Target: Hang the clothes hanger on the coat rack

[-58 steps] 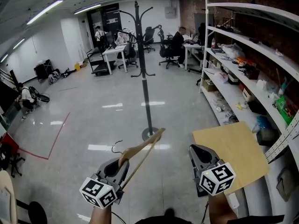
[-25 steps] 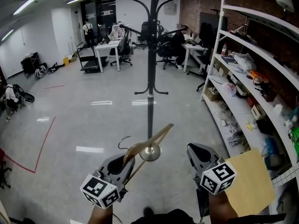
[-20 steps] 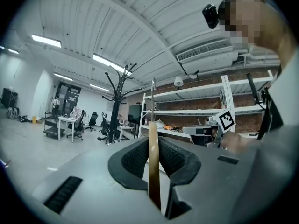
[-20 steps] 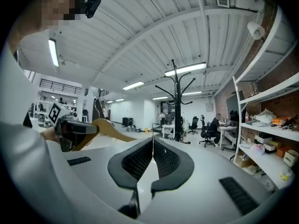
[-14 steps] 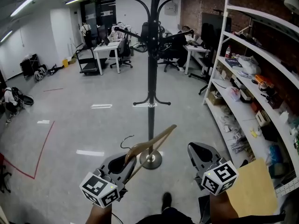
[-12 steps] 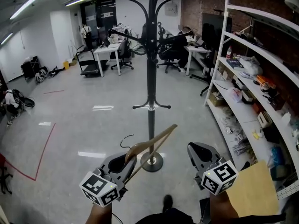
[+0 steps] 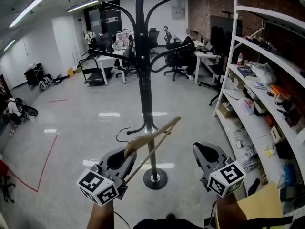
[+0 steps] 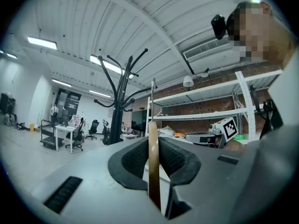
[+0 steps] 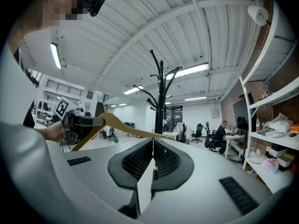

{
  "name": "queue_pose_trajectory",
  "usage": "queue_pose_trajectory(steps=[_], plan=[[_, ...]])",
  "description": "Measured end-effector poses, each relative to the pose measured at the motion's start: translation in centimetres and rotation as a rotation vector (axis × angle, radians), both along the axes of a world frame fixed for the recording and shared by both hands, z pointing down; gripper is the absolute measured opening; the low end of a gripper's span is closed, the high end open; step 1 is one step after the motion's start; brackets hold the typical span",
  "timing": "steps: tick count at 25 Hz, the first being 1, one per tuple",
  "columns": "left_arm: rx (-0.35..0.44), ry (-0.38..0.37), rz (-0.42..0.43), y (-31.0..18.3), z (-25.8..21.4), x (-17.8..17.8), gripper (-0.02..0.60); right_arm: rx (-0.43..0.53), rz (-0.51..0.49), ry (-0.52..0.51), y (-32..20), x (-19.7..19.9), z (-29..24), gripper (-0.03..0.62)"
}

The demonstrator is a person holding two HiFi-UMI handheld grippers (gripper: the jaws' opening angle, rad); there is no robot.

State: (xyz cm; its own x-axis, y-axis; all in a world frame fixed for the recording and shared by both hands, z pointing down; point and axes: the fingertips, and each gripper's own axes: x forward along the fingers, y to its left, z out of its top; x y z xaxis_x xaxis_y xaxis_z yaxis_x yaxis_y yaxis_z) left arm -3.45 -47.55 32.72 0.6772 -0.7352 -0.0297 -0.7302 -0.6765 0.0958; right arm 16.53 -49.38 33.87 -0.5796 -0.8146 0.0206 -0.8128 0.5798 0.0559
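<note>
Inside the left gripper point(image 7: 125, 156), clothes hanger point(image 7: 162, 130) end hidden.

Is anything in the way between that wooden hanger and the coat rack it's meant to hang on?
Nothing visible. The left tool grips the wooden hanger, and the coat rack stands straight ahead with only bare floor between them. Its curved arms look free.

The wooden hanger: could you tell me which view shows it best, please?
The head view: nearly the whole wooden hanger, hook included, shows there, clamped in the left gripper. The left gripper view shows it only edge-on; the right gripper view shows part of its wooden arms.
</note>
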Motion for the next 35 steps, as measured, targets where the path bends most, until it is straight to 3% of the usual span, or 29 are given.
queue_pose_trajectory(steps=[5, 12, 21, 35], plan=[[0.022, -0.034, 0.024, -5.2, -2.0, 0.1, 0.052, -0.018, 0.008, -0.015, -4.2, 0.9, 0.3, 0.008], [0.046, -0.041, 0.127, -11.8, -4.0, -0.3, 0.052, 0.025, 0.032, -0.009, -9.3, -0.8, -1.5, 0.008], [0.018, -0.085, 0.26, -18.7, -2.6, 1.2, 0.052, 0.03, 0.035, -0.003, -13.3, -3.9, -1.6, 0.008], [0.017, -0.13, 0.406, -21.4, -1.5, 3.8, 0.052, 0.006, 0.132, -0.035, -15.4, -2.2, 0.0, 0.008]])
